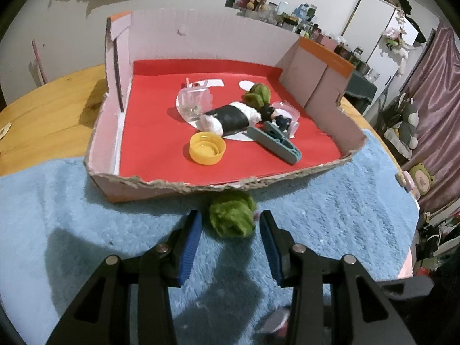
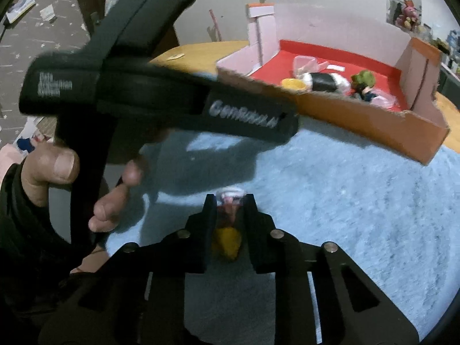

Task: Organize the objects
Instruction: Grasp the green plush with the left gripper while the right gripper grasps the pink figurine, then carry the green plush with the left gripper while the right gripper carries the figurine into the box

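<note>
1. The left tongs are standing parted around a green fuzzy ball that is lying on the blue fluffy towel; its right blue pad is touching or nearly touching the ball, its left pad is sitting just apart, so no squeeze is showing. The ball is roundish, with no clear long axis.
2. The right tongs are clenching a small figure, white at the far end and yellow at the near end, its long axis running along the fingers and pointing away from the camera. It is too blurred to name.
3. A hand is gripping the black handle of the left tongs' body, which is crossing the right wrist view. "GenRobot.AI" is reading in white on it; a smaller white label further left is too blurred to read.
4. The cardboard box, with a torn front edge and red lining, is sitting just beyond the green ball, partly on the towel and partly on the wooden counter.
5. Inside the box, a black-and-white plush roll is lying with its long axis slanting from near left to far right.
6. A yellow cap is lying open side up just in front of the roll, and a teal clip is lying beside it, slanting toward the near right.
7. A clear plastic container is sitting behind the roll, and a second green fuzzy ball is resting at the roll's far end.
</note>
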A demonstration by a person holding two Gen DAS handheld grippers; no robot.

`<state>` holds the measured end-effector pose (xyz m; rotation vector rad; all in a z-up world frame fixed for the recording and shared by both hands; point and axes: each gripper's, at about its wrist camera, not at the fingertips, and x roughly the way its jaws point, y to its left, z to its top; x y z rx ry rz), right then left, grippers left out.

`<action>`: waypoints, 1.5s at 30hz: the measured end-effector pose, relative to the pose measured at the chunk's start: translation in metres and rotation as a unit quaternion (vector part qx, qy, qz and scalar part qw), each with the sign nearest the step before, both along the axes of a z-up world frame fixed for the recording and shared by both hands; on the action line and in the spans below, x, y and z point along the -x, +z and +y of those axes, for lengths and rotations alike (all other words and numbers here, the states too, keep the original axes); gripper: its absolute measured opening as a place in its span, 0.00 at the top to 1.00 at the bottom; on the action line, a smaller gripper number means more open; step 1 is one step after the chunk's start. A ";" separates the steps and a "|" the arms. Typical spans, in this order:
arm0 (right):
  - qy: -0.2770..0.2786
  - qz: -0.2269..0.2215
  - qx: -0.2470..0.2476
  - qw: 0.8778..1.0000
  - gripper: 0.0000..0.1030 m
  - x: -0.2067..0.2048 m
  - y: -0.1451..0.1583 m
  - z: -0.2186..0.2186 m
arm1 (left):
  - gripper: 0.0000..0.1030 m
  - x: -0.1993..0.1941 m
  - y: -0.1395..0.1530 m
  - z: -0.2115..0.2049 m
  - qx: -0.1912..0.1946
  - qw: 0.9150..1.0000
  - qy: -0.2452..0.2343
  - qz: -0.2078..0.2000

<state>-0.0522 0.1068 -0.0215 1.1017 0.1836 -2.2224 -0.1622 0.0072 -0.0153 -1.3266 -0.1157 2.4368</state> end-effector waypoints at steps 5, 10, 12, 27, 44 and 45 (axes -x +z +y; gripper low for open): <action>-0.040 0.021 -0.026 0.999 0.82 0.019 0.004 0.018 | 0.57 0.003 -0.001 -0.002 -0.002 1.000 0.000 0.002; -0.077 0.023 -0.027 0.996 0.82 0.041 0.002 0.037 | 0.57 0.003 -0.001 -0.002 -0.001 1.000 -0.001 0.004; -0.086 0.027 -0.031 0.995 0.83 0.047 0.003 0.041 | 0.57 0.002 -0.001 -0.001 0.007 1.000 -0.003 0.008; -0.084 0.023 -0.018 0.996 0.83 0.060 0.001 0.042 | 0.71 -0.004 0.001 -0.002 0.008 1.000 0.007 0.014; -0.078 0.032 0.003 0.996 0.84 0.046 0.016 0.038 | 0.73 -0.026 0.007 -0.007 0.001 1.000 0.012 0.024; -0.079 0.033 0.004 0.996 0.84 0.045 0.017 0.038 | 0.73 -0.027 0.007 -0.007 0.000 1.000 0.013 0.024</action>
